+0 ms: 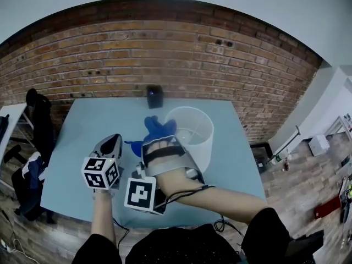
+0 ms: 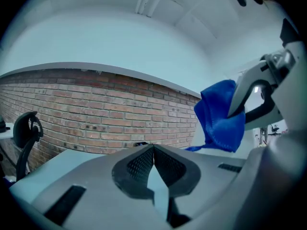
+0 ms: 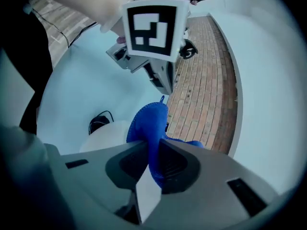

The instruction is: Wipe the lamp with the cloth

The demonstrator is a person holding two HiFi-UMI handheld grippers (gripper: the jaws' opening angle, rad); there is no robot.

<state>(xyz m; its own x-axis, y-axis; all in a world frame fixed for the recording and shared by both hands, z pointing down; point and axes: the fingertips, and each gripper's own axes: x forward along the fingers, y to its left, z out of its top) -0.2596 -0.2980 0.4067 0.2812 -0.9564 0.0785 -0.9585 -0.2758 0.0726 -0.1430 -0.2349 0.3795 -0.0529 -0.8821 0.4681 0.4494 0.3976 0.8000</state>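
Our right hand-held gripper (image 1: 158, 143) pinches the blue cloth (image 1: 158, 128) between its jaws, and the cloth bunches up past the tips. Just ahead and to its right, the white lamp (image 1: 199, 144) stands on the desk (image 1: 77, 131), with the cloth at its near rim. Our left hand-held gripper (image 1: 113, 143), just left of the right one, has its jaws pressed together on nothing.

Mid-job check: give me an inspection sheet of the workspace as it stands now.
Surface: light blue table, no spills seen.
Job's things: white lamp upright on the table; blue cloth held at its left side, contact unclear.
Clutter: small black box at the far edge.
Tools: left tool shut, empty; right tool shut on the cloth.
Cables: black cable along the right forearm.
Surroundings: brick wall behind; black chair at left; wooden floor.
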